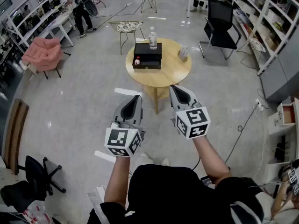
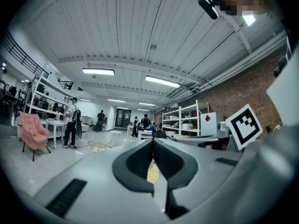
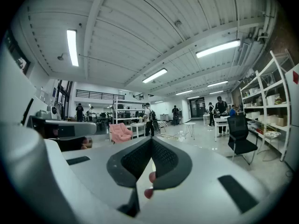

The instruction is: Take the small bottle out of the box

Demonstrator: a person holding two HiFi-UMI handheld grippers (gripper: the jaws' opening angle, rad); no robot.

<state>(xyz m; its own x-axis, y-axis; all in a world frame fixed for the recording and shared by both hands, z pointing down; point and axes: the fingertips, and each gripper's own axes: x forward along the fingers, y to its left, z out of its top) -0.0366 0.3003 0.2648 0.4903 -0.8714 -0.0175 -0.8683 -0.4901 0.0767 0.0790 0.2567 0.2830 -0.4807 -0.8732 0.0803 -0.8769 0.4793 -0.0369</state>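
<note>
The left gripper [image 1: 136, 98] and right gripper [image 1: 175, 88] both hang level, jaws pressed together on nothing. The round wooden table [image 1: 161, 80] bearing the black box [image 1: 148, 54] stands well ahead of them.

Open lab-office: shelving racks [image 1: 267, 13], office chair [image 1: 219, 21].
</note>
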